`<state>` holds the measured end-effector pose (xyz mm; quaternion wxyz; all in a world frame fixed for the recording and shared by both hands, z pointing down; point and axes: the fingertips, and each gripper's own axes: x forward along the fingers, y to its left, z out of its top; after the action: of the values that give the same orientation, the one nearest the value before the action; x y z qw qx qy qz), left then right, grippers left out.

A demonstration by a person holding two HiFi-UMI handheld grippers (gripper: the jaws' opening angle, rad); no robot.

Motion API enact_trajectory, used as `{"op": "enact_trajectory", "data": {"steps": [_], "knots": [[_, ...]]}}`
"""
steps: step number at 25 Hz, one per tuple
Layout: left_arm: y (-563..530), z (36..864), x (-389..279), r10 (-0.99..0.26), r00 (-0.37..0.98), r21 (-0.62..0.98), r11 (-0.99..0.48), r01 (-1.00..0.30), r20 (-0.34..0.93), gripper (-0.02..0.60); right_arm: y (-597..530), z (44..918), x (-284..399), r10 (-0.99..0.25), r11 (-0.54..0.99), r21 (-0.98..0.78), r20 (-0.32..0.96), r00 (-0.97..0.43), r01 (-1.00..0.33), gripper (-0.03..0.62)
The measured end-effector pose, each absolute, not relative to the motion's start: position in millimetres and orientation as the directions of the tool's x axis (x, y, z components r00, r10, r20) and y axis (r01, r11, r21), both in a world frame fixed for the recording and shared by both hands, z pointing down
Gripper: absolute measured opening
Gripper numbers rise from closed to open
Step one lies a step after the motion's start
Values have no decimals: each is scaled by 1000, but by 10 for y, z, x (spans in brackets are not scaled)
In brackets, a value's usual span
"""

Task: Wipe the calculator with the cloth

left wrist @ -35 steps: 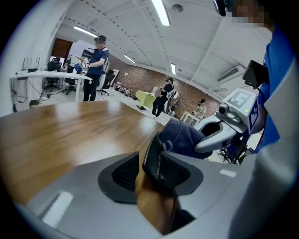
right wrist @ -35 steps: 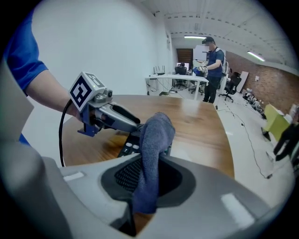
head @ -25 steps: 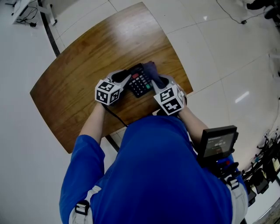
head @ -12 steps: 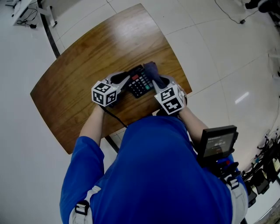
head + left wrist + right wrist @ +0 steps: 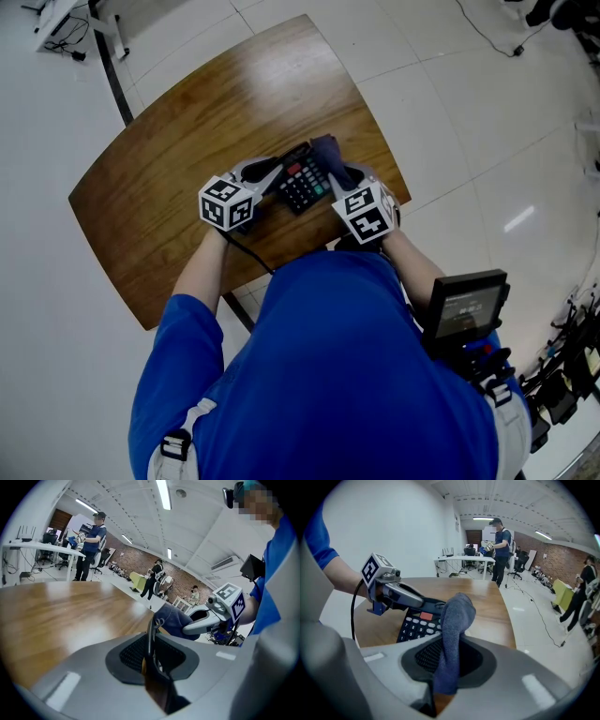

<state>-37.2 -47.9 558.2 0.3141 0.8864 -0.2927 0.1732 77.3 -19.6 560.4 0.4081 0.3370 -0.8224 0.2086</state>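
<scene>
Left hand-held gripper (image 5: 265, 170) rose, jaws closing around calculator (image 5: 302, 180) edge.

Wooden table (image 5: 187, 122) on white tiled floor (image 5: 450, 112); calculator (image 5: 302, 180) near its front edge.

Bright ceiling lights (image 5: 164, 494), table (image 5: 253, 75) glare, fisheye edges, foreground perhaps soft

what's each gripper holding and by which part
The right gripper holds the cloth, clamped low on it, with its folded top sticking up past the jaws. The left gripper is closing its jaws on a thin edge of the calculator.
</scene>
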Motion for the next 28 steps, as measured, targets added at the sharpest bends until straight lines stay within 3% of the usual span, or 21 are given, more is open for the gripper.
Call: {"op": "enact_trajectory", "data": {"steps": [16, 23, 28], "knots": [[-470, 5576, -365, -417, 734, 445, -600, -665, 536, 71, 564, 5746, -72, -158, 883, -137, 814, -559, -449, 69], [-488, 5616, -386, -411, 732, 445, -598, -667, 544, 76, 725, 5755, -200, -79, 907, -189, 804, -590, -378, 69], [-498, 5727, -426, -411, 727, 442, -596, -671, 550, 82, 705, 5790, -192, -97, 903, -181, 799, -593, -390, 69]]}}
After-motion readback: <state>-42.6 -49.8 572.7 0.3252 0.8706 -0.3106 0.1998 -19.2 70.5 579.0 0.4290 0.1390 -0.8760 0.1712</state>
